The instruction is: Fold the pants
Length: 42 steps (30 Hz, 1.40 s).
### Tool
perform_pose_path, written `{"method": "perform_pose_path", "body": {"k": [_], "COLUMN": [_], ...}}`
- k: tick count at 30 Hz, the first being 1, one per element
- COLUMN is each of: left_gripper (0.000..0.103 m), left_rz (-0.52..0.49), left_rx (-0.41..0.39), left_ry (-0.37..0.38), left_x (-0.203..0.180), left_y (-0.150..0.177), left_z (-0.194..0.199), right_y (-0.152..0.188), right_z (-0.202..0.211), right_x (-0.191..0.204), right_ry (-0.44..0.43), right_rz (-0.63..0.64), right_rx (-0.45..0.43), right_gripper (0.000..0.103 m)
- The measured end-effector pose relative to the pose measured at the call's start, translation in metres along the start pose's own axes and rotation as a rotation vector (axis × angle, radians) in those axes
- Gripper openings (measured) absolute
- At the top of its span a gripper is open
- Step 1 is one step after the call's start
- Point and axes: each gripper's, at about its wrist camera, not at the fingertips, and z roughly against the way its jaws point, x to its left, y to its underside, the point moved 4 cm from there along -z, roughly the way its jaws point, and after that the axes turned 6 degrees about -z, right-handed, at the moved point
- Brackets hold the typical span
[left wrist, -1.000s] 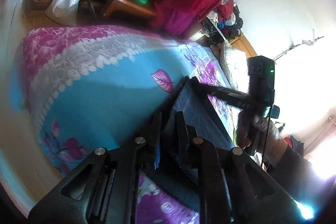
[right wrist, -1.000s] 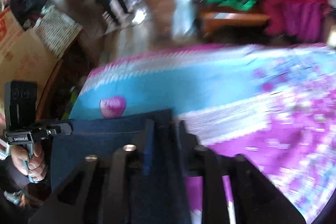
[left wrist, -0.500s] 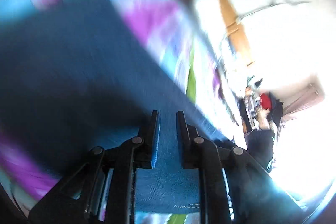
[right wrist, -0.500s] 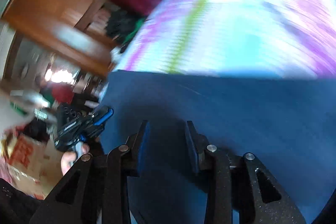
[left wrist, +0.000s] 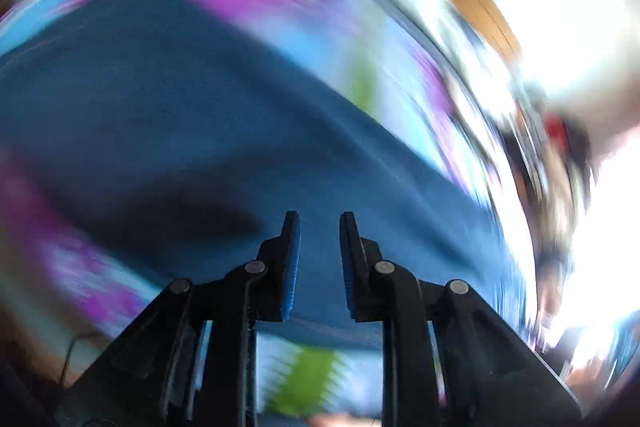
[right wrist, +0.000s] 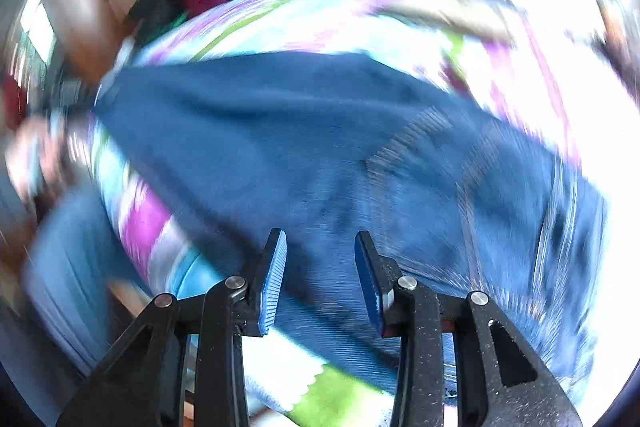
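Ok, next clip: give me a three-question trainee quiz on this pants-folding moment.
1. True or false: the left gripper is clamped on the blue pants.
2. What do the pants lie on? A) wooden floor B) floral bedspread C) chair
3. Fill in: the right gripper has its jaws ____.

Key: 1 false, there is a gap between its jaws and nothing in it; 2 B; 3 open, with the pants below.

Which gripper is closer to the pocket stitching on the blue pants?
Right, likely. The pocket stitching sits just ahead and to the right of the right gripper and its open jaws. The left gripper hovers over plain pants cloth; no stitching shows in its view.
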Motion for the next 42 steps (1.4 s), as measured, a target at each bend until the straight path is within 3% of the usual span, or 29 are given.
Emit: {"method": "perform_pose_path", "body": {"k": [3, 5, 9, 11, 14, 15, 19, 26, 31, 33, 38, 42], "left_gripper": [0.02, 0.02, 0.02, 0.02, 0.021, 0.021, 0.021, 0.021, 0.021, 0.021, 0.022, 0.022], "left_rz": [-0.286, -0.314, -0.302, -0.312, -0.303, -0.301, -0.317, -0.341, -0.306, -0.298, -0.308, -0.27], "left_rx": [0.157, 0.198, 0.205, 0.202, 0.189, 0.184, 0.177, 0.21, 0.171, 0.151, 0.127, 0.121], "left_ry": [0.089, 0.137, 0.181, 0.187, 0.205, 0.208, 0.221, 0.232, 0.206, 0.191, 0.17, 0.159], "left_x": [-0.087, -0.116, -0.139, -0.147, -0.15, -0.149, -0.151, -0.156, -0.144, -0.139, -0.139, -0.131], "left_y": [0.032, 0.045, 0.051, 0.056, 0.052, 0.052, 0.059, 0.071, 0.059, 0.052, 0.047, 0.047], "left_z": [-0.03, -0.043, -0.06, -0.059, -0.059, -0.057, -0.045, -0.052, -0.046, -0.041, -0.036, -0.037], "right_y": [0.011, 0.022, 0.022, 0.014, 0.008, 0.005, 0.008, 0.032, 0.021, 0.016, 0.011, 0.003], "right_z": [-0.009, -0.023, -0.049, -0.053, -0.051, -0.044, -0.017, -0.031, -0.017, -0.011, -0.003, -0.008], "right_x": [0.054, 0.071, 0.084, 0.087, 0.087, 0.086, 0.097, 0.101, 0.084, 0.077, 0.081, 0.102], "right_ry": [0.093, 0.16, 0.205, 0.196, 0.138, 0.131, 0.107, 0.129, 0.116, 0.11, 0.099, 0.043], "right_rz": [0.308, 0.412, 0.508, 0.499, 0.45, 0.445, 0.449, 0.478, 0.435, 0.409, 0.375, 0.377], "right_rx": [-0.043, -0.055, -0.053, -0.047, -0.003, -0.013, -0.044, -0.01, -0.038, -0.048, -0.082, -0.115], "right_gripper": [0.04, 0.04, 0.039, 0.039, 0.006, 0.004, 0.005, 0.007, 0.014, 0.026, 0.027, 0.026]}}
